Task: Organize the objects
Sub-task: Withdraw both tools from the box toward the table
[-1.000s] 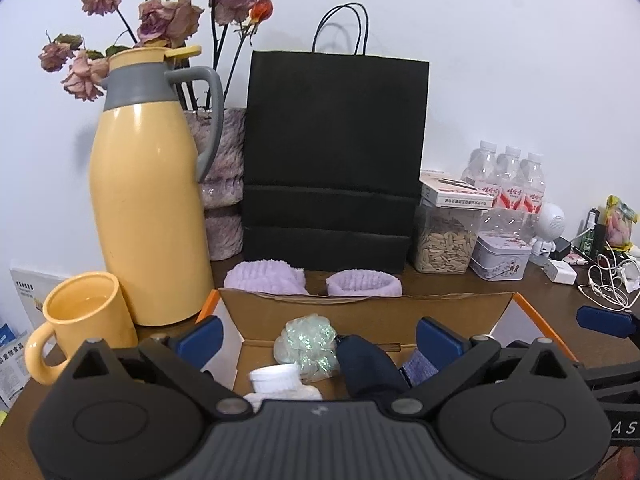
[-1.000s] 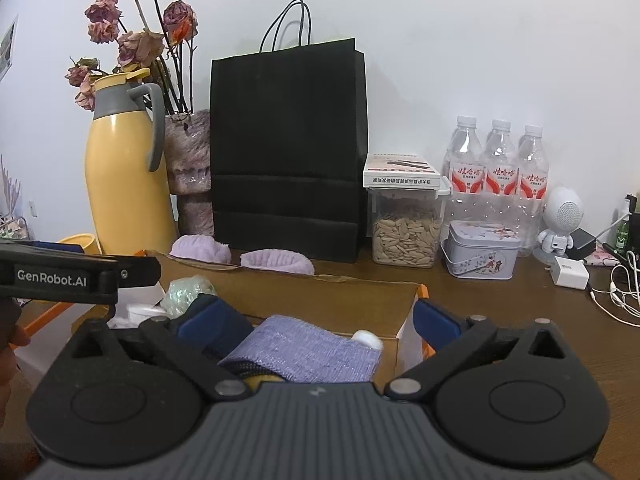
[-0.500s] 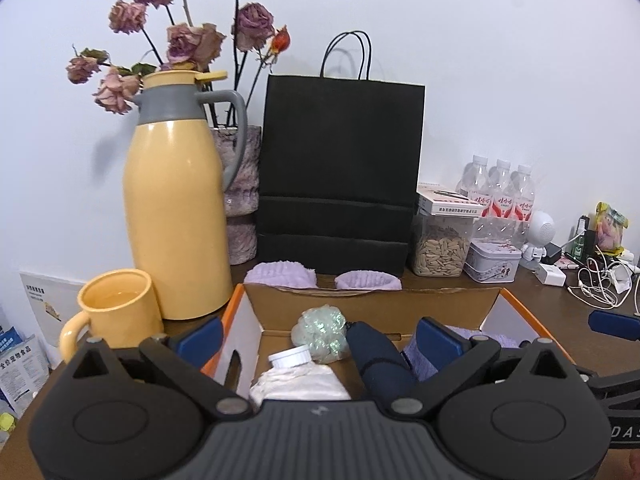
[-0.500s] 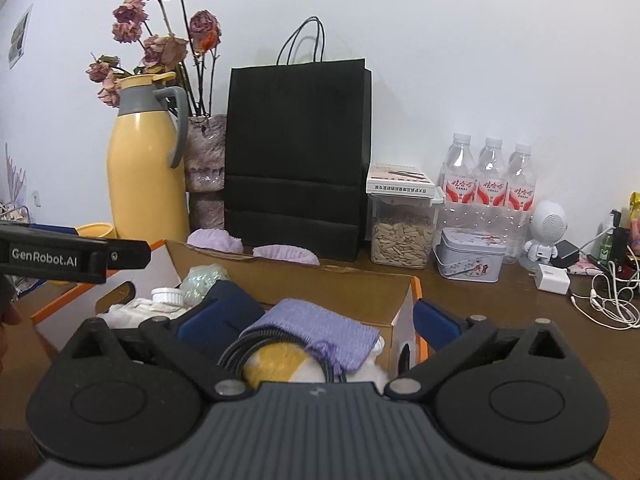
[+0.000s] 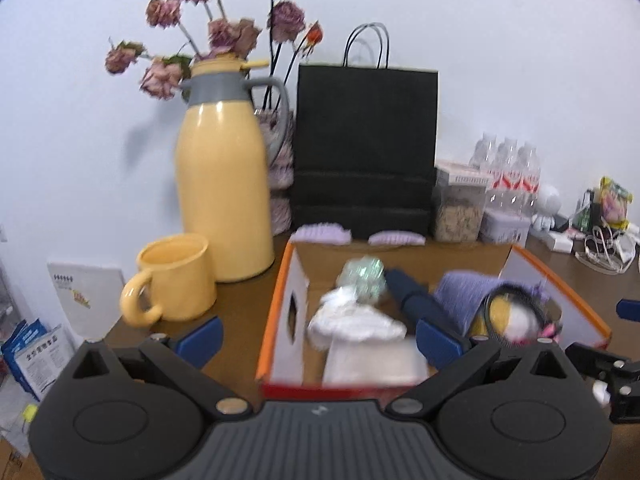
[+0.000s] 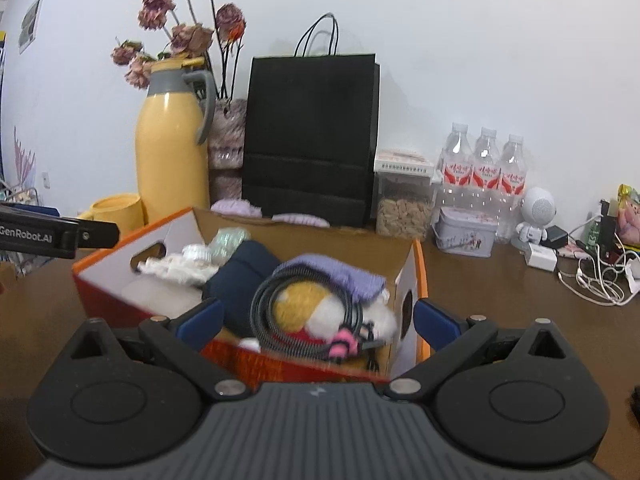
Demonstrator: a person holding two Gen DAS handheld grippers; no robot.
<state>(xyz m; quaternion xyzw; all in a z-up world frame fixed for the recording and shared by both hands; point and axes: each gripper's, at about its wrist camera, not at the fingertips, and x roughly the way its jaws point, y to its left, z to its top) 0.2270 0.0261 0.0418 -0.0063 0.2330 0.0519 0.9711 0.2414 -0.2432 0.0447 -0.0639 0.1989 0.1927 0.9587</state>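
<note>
An orange-and-white cardboard box (image 5: 285, 312) (image 6: 120, 266) sits on the brown table, filled with loose items. Inside lie a white bag with a cap (image 5: 352, 324), a shiny green ball (image 5: 362, 276), a navy roll (image 6: 240, 276), a purple cloth (image 6: 340, 274) and a black coiled cable (image 6: 266, 300) around a yellow-and-white plush (image 6: 300, 308). My left gripper (image 5: 318, 340) is open just before the box's near left corner, holding nothing. My right gripper (image 6: 318, 320) is open in front of the box's near right corner, also holding nothing.
Behind the box stand a yellow jug (image 5: 220, 200), a yellow mug (image 5: 176, 276), a black paper bag (image 5: 366, 152), two purple pads (image 5: 320, 234), a seed jar (image 6: 404, 204), water bottles (image 6: 484, 176) and a tin (image 6: 466, 232). Cables and chargers (image 6: 596, 272) lie far right. Booklets (image 5: 36, 356) sit at the left.
Both grippers have drawn back and up from the box, so its near wall and contents now show in full. Nothing was picked up; the items stay in the box.
</note>
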